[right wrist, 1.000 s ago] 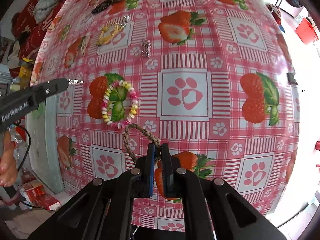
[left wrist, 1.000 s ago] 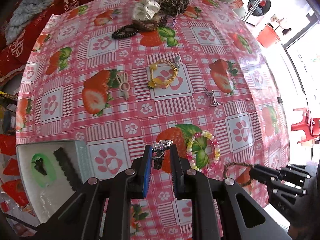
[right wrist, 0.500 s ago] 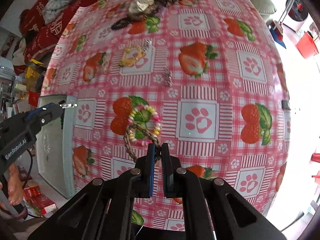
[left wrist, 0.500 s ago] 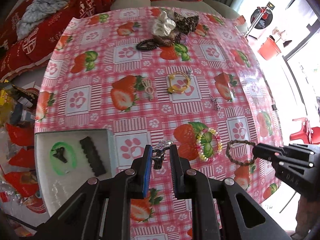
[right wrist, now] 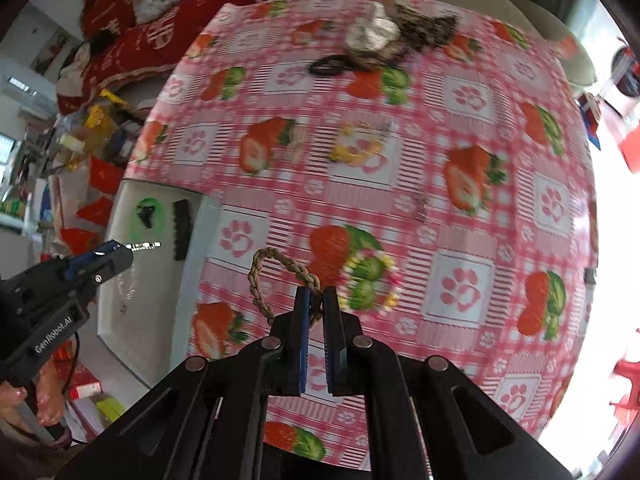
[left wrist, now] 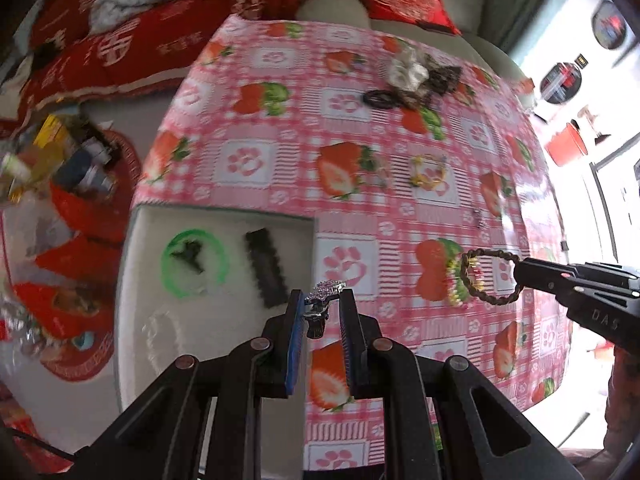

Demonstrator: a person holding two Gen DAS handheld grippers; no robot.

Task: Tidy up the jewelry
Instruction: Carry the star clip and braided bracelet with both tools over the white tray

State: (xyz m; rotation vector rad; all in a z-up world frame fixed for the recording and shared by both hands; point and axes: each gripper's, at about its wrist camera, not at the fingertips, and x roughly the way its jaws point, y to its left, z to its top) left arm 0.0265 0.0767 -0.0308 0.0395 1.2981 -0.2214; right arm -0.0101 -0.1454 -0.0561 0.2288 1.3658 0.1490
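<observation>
My left gripper [left wrist: 320, 300] is shut on a small silver rhinestone clip [left wrist: 324, 294], held in the air at the right edge of a white tray [left wrist: 132, 320]. The tray holds a green bangle [left wrist: 192, 262] and a black comb clip [left wrist: 266, 270]. My right gripper [right wrist: 315, 300] is shut on a brown braided bracelet [right wrist: 272, 268], held above the strawberry tablecloth. That bracelet also shows in the left wrist view [left wrist: 490, 276]. A colourful bead bracelet [right wrist: 370, 280] lies on the table just beyond it.
On the tablecloth [left wrist: 352, 184] lie a yellow bracelet [left wrist: 428, 170], a small silver piece [left wrist: 478, 216], a pale hair clip [left wrist: 380, 176] and, at the far end, scrunchies and hair ties [left wrist: 412, 76]. Red cushions and clutter [left wrist: 72, 160] lie left of the table.
Both grippers have risen and swung left with their pieces. My left gripper now hangs by the tray's right edge; the braided bracelet is off the table, nearer the tray.
</observation>
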